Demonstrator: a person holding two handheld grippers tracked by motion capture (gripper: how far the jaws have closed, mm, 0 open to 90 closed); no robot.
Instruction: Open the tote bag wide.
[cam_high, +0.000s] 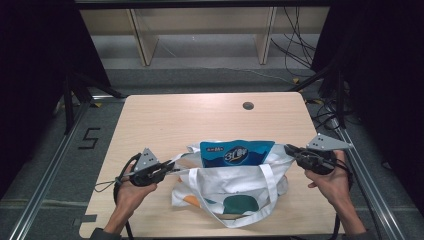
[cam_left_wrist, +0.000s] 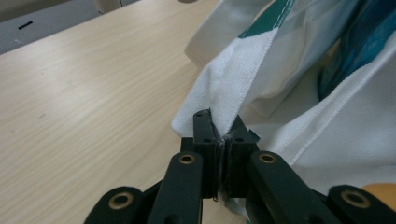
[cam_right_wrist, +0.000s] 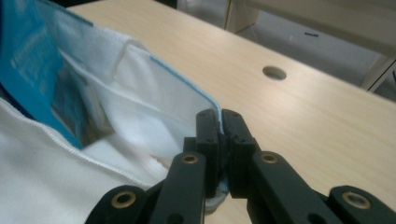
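High view: white tote bag (cam_high: 235, 187) sits at the table's (cam_high: 165, 120) near edge, blue pouch (cam_high: 237, 152) sticking out, probably snacks. Left gripper (cam_high: 172, 167) and right gripper (cam_high: 289, 150) hold opposite rims.
Left gripper view: jaws clamped on the fabric edge.
Right gripper view: same, pinching the blue-trimmed rim.

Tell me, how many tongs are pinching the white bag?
2. The left tongs are shut on the white bag at its left edge, and the right tongs are shut on its right edge. A blue packet sticks out of the top.
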